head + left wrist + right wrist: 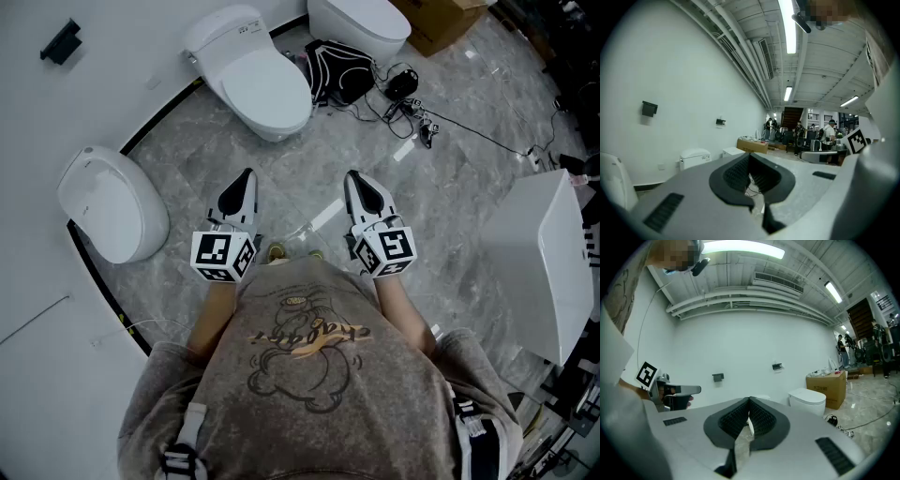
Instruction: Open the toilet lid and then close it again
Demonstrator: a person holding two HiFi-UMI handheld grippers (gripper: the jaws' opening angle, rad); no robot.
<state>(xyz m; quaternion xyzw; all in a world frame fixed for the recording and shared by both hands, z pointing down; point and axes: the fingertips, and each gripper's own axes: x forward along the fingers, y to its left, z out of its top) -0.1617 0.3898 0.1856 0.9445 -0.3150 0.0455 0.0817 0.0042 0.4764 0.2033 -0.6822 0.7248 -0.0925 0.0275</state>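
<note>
Three white toilets stand along the curved wall, all with lids down. One toilet (pixel 255 80) is straight ahead, a second toilet (pixel 111 204) is at the left, and a third toilet (pixel 361 23) is at the top right. In the left gripper view the middle toilet (pixel 695 157) shows beyond the jaws. My left gripper (pixel 246 178) and right gripper (pixel 354 178) are held side by side in front of my chest, well short of any toilet. Both are shut with nothing between the jaws, as the left gripper (pixel 749 157) and right gripper (pixel 750 401) show in their own views.
A black bag (pixel 337 70) and tangled cables (pixel 405 103) lie on the marble floor between the far toilets. A cardboard box (pixel 441 23) sits at the back. A white cabinet (pixel 548 253) stands at the right. People stand far off in the hall.
</note>
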